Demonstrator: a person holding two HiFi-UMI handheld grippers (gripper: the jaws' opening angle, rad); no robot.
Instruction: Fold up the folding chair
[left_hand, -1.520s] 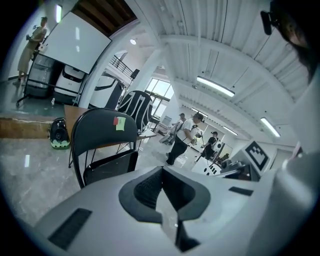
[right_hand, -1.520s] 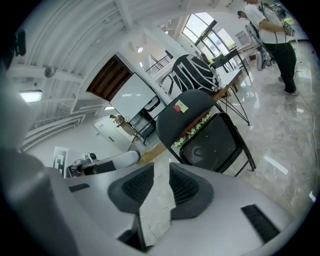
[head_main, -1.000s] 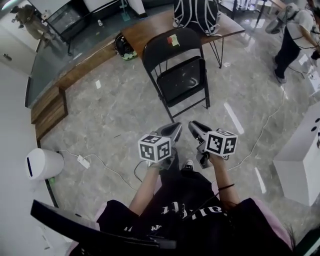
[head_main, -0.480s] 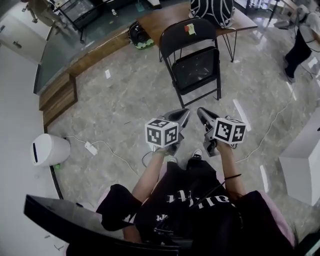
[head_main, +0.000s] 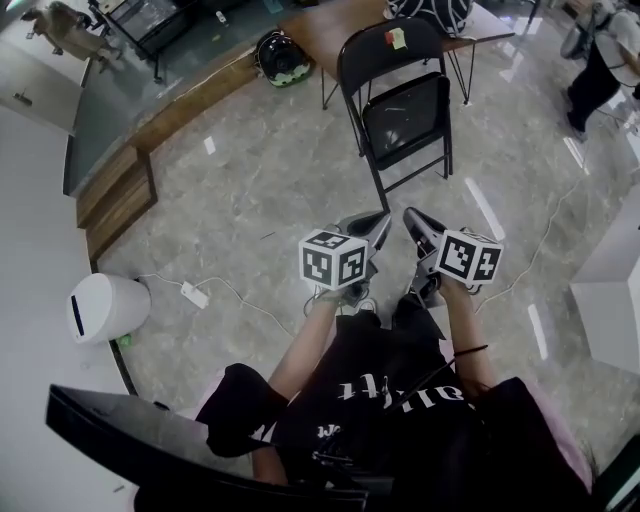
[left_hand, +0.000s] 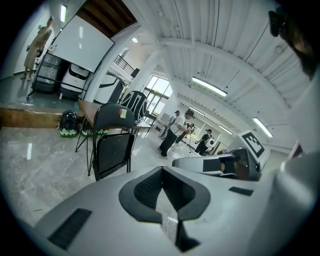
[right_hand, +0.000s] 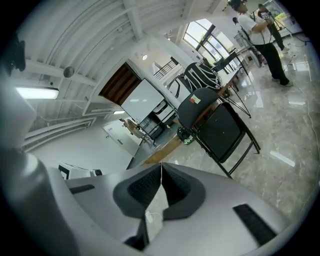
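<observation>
A black metal folding chair (head_main: 402, 98) stands unfolded on the marble floor, seat tipped up, with a small sticker on its backrest. It also shows in the left gripper view (left_hand: 114, 140) and the right gripper view (right_hand: 220, 127). My left gripper (head_main: 381, 224) and right gripper (head_main: 411, 217) are held side by side in front of the person, well short of the chair and pointing toward it. Both are shut with nothing between the jaws.
A wooden table (head_main: 330, 25) stands right behind the chair, with a helmet (head_main: 278, 57) on the floor beside it. A white bin (head_main: 103, 306) and a cable with a power strip (head_main: 194, 294) lie at left. A person (head_main: 600, 60) stands at far right; a white cabinet (head_main: 612, 300) sits right.
Both grippers and the person have moved forward toward the chair, which now sits higher in the head view. The right gripper's jaws have closed.
</observation>
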